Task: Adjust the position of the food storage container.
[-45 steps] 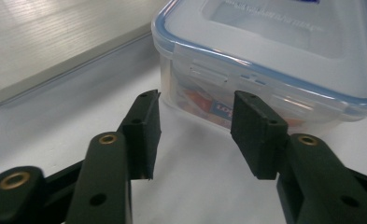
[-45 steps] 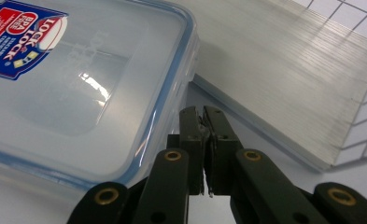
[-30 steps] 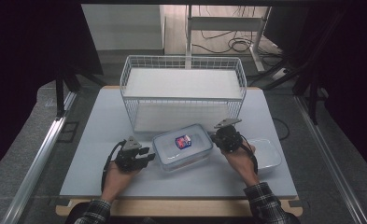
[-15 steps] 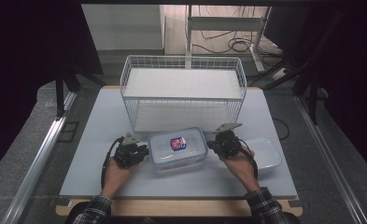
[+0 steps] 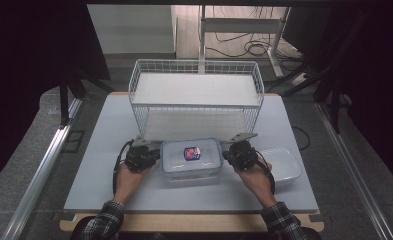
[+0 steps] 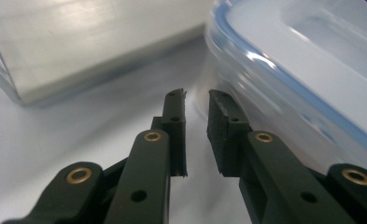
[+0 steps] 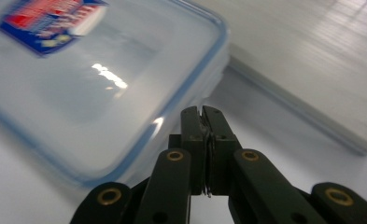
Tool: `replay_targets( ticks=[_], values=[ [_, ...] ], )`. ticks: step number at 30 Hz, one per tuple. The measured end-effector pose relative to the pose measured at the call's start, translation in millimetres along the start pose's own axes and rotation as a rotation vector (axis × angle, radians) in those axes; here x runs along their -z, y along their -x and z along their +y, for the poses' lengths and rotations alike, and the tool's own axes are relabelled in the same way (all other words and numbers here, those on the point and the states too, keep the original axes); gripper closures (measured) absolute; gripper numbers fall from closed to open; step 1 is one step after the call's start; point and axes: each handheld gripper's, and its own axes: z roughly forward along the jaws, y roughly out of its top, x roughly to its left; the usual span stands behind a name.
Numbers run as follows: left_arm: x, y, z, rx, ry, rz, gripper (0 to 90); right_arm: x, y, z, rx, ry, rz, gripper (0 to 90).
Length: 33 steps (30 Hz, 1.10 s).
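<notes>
High view: I begin at the left of the box (image 5: pixel 191 162), which I use as my landmark. It is a clear plastic box with a blue-edged lid and a small sticker (image 5: pixel 192 153) on top. It lies flat on the table (image 5: pixel 99 130) between my two grippers.

The left gripper (image 5: pixel 155 155) is just beside the left end of the box. In the left gripper view its jaws have just been closing. They are now almost together, with only a narrow gap, and nothing is between them. The side of the box is close on their right, but I cannot tell if they touch it.

The right gripper (image 5: pixel 227 155) is at the right end of the box. In the right gripper view its jaws are pressed together at the corner of the lid, and I see no part of the box between them.

Behind the box is a wire basket (image 5: pixel 194 106). To the right of the box, behind my right hand, lies a shallow white tray (image 5: pixel 284 167).

As I judge it, neither gripper really holds the box. If I lift or push now, the box could slip away, turn to one side, or slide back against the basket. If I press unevenly from the two ends, one end could rise up. My right hand could also knock the tray if I pull it back carelessly.
</notes>
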Motion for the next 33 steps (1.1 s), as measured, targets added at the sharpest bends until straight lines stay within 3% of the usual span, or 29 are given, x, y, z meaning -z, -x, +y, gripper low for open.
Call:
replay_targets(
  ticks=[2,6,7,12,22,24,27,29,31,33],
  values=[
    [-3.3,-1.3,1.9,0.005,-0.004,0.0,79.1,-5.7,3.2,-0.1,-0.012,0.001,-0.008,88.0],
    [-4.9,-1.3,2.8,0.014,-0.01,-0.031,83.6,-11.0,7.2,-3.4,-0.029,-0.02,0.024,89.4],
    [-4.8,1.9,3.4,0.002,-0.018,-0.04,85.5,-13.9,4.0,-7.8,-0.017,-0.049,0.016,89.5],
    [-3.6,8.9,3.8,-0.018,-0.031,-0.05,86.2,-6.1,-1.5,-13.4,-0.016,-0.051,0.003,89.5],
    [10.5,37.7,-12.1,-0.069,-0.118,-0.03,87.2,8.9,-14.0,-26.3,-0.002,-0.067,-0.019,89.5],
    [13.2,39.4,-13.6,-0.066,-0.12,-0.031,86.7,9.5,-15.4,-26.8,0.008,-0.069,-0.027,89.5],
    [17.7,33.9,-15.0,-0.037,-0.117,-0.066,80.6,12.5,-16.0,-27.0,0.015,-0.072,-0.025,89.3],
    [21.9,32.6,-15.4,-0.033,-0.104,-0.061,80.3,21.4,-15.0,-28.6,0.009,-0.05,-0.011,89.0],
    [27.3,32.6,-15.5,-0.041,-0.081,-0.059,80.0,33.4,-13.0,-30.9,0.008,-0.034,-0.038,89.0],
    [32.1,32.4,-15.5,-0.021,-0.054,-0.082,77.8,46.0,-7.8,-35.2,-0.013,-0.018,-0.065,89.0]
  ],
)
